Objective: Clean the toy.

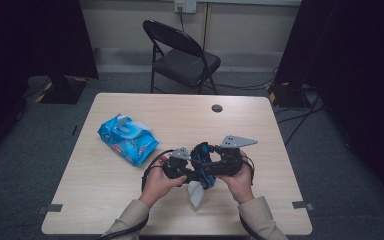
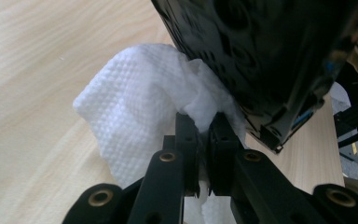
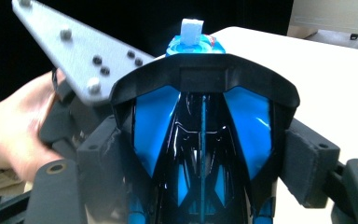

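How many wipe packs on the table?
1: a blue wipe pack lies left of centre on the table, with a wipe sticking up from its opening. None seems hidden.

Legible text: none that you can read in any view. The blue wipes pack on the table carries a red and white printed label, but its lettering is too small and blurred to make out. The black and blue object between your tools shows no markings, and neither does the white wipe.
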Demonstrator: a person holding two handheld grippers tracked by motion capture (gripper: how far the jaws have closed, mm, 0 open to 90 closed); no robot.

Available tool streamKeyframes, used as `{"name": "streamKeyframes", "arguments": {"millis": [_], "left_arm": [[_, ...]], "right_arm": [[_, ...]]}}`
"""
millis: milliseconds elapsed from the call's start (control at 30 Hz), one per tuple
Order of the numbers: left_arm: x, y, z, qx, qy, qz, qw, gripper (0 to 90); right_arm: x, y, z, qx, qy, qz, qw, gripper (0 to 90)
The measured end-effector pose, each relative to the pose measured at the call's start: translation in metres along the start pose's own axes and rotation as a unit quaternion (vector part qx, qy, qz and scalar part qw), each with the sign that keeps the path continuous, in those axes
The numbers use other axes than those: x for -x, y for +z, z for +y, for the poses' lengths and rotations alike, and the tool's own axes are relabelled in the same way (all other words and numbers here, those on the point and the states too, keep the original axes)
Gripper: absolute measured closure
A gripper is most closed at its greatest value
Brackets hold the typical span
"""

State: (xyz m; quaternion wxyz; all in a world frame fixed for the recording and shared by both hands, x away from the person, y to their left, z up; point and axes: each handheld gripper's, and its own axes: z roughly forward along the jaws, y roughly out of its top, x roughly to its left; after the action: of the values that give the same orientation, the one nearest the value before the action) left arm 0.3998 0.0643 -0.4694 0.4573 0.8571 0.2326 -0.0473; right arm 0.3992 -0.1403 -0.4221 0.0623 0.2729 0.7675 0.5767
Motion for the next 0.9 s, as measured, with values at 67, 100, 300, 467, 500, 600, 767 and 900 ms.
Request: {"name": "streamKeyframes", "arguments": {"millis": [67, 100, 300, 467, 500, 600, 767, 900], "left_arm": [[0.001, 0.001, -0.001, 0.000, 0.000, -0.002, 1.0000, 85.2], [0.001, 0.002, -0.002, 0.000, 0.000, -0.002, 1.0000, 85.2], [0.002, 0.004, -0.004, -0.001, -0.002, -0.004, 1.0000, 85.1], [0.002, 0.002, -0.006, -0.001, -0.003, -0.003, 1.0000, 85.2], [0.002, 0.002, -0.007, -0.001, -0.005, -0.004, 1.0000, 85.1], [0.002, 0.001, -0.009, -0.006, -0.003, -0.004, 1.0000, 85.2], [0.001, -0.002, -0.011, -0.008, -0.005, 0.000, 1.0000, 85.1], [-0.003, -0.013, -0.014, -0.011, -0.005, 0.009, 0.9999, 85.1]], "right_arm": [[0.000, 0.000, 0.000, 0.000, 0.000, -0.001, 1.0000, 25.6], [0.001, 0.000, 0.000, 0.001, 0.002, -0.003, 1.0000, 25.6], [0.003, -0.001, -0.001, 0.003, 0.006, -0.004, 1.0000, 25.6], [0.007, -0.004, -0.001, 0.006, 0.011, -0.010, 0.9999, 25.6], [0.007, -0.005, -0.001, 0.006, 0.011, -0.011, 0.9999, 25.6], [0.009, -0.006, -0.001, 0.007, 0.013, -0.013, 0.9998, 25.6], [0.011, -0.009, -0.001, 0.010, 0.015, -0.021, 0.9996, 25.6], [0.018, -0.015, -0.003, 0.013, 0.022, -0.031, 0.9992, 25.6]]}}
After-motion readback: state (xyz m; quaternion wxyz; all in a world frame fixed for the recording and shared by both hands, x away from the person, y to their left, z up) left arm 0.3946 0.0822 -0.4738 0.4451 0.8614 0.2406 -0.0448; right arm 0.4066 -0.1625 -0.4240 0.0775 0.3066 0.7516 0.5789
